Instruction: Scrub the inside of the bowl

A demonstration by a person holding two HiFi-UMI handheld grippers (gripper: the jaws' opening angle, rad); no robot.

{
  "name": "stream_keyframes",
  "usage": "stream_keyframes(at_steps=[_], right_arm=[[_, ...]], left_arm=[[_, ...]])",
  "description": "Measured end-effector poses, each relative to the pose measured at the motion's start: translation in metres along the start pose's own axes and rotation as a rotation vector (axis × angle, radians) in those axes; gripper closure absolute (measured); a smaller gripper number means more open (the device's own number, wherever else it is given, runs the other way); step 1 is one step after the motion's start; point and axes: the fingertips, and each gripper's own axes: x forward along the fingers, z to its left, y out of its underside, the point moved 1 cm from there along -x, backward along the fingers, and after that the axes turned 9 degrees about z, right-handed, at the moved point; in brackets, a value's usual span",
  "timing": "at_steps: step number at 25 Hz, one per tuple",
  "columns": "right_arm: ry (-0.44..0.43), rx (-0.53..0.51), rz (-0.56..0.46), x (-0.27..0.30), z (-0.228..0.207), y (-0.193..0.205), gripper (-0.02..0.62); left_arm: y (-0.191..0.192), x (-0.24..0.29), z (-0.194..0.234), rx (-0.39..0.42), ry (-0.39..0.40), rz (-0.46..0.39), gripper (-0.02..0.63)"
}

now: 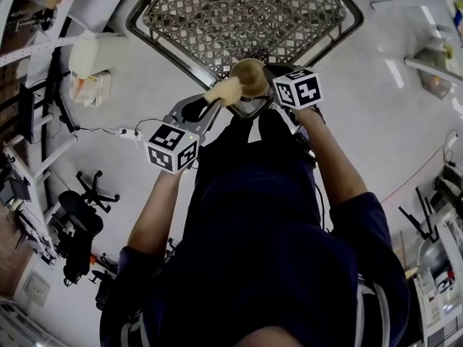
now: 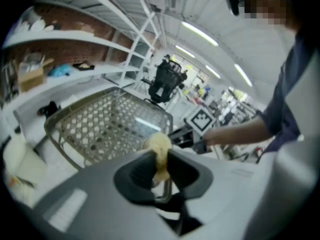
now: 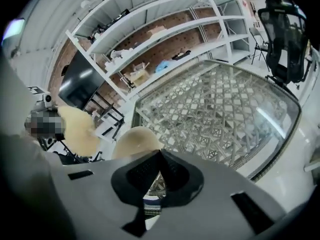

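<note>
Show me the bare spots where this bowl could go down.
Free: the bare mesh of the wire rack, and the white surface right of it, up to the clutter at the far right edge. Crowded: left of the rack, where a cream bundle and boxes sit, and its near rim, where sponge and bowl are held.

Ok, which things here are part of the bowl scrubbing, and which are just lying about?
In use:
- bowl, held by the right hand-held gripper
- sponge, held by the left hand-held gripper

Lying about:
- wire rack
- office chair
- shelves
</note>
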Motion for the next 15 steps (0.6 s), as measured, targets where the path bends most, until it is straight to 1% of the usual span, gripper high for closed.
stream_keyframes(at_steps=[4,7,11,15], right_arm=[[0.035,-0.089,-0.06,-0.051,0.025,-0.028,0.586],[0.072,-0.158,-0.101,-0.08,0.041,-0.048,0.586],[0.101,-0.211,-0.127,-0.099,0.053,-0.057,0.586],[0.124,-0.225,-0.135,-0.107,0.056,-0.056,0.586]], left_arm=[[-0.028,0.011,-0.024,0.365,-0.139,0.093,0.546],[-0.045,0.017,-0.039,0.594,-0.226,0.131,0.546],[-0.055,0.028,-0.045,0.829,-0.349,0.208,0.546],[-0.066,0.031,-0.041,0.998,-0.477,0.28,0.546]])
